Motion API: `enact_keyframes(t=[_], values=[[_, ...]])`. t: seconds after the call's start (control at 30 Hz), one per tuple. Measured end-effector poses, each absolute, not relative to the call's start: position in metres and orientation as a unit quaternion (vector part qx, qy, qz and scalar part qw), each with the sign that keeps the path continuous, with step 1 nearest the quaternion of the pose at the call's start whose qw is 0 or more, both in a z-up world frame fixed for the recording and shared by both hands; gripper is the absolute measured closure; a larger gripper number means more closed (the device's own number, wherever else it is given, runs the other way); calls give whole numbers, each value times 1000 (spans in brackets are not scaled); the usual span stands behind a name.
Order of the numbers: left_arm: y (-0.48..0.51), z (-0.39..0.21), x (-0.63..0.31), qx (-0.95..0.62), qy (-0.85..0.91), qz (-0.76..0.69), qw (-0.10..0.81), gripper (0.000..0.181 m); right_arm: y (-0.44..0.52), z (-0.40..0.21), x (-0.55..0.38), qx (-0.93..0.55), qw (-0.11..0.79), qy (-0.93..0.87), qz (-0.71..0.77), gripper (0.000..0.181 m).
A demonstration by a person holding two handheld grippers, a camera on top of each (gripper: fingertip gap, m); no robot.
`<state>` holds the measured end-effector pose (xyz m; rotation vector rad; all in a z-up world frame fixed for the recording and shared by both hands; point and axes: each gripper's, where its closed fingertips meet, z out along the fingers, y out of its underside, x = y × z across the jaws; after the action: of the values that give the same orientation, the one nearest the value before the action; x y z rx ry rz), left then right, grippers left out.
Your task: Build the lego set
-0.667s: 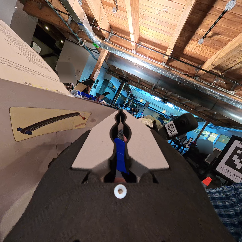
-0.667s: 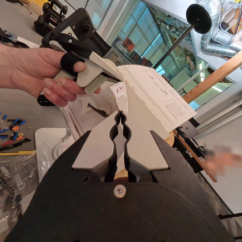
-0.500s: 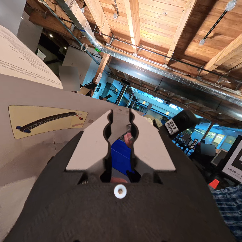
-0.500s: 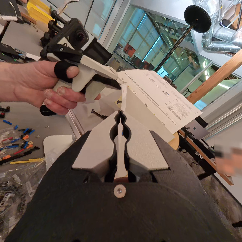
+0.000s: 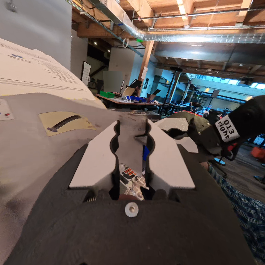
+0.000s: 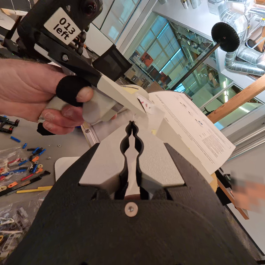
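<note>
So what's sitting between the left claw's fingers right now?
A booklet page fills the gap between the open left claw fingers, seen in the left wrist view.

White printed labels [image 6: 62, 25] sit on both gripper cameras [image 5: 227, 130].

The left gripper [image 5: 132, 126] has spread open and let go of the instruction page [image 5: 35, 143].

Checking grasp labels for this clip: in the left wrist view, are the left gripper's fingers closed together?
No. The left gripper has a wide gap between its two fingers, with the instruction page showing behind it.
</note>
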<state>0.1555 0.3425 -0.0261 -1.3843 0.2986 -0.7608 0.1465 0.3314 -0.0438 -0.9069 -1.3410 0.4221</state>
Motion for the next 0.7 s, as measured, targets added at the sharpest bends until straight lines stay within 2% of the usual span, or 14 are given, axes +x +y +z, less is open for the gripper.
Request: enact_keyframes(t=[0.03, 0.13, 0.23, 0.43, 0.7], values=[[341, -27, 152, -622, 130, -340, 693, 156, 330, -44, 143, -401, 672, -594, 186, 181], [335, -29, 143, -624, 121, -337, 695, 173, 325, -47, 132, -399, 669, -598, 187, 181], [331, -31, 131, -625, 111, -335, 696, 180, 318, -47, 124, -393, 665, -603, 198, 181], [322, -23, 94, -625, 92, -334, 700, 181, 314, -40, 137, -406, 655, -587, 248, 163], [306, 6, 33, -652, 123, -280, 693, 181, 342, -65, 163, -476, 610, -575, 266, 164]])
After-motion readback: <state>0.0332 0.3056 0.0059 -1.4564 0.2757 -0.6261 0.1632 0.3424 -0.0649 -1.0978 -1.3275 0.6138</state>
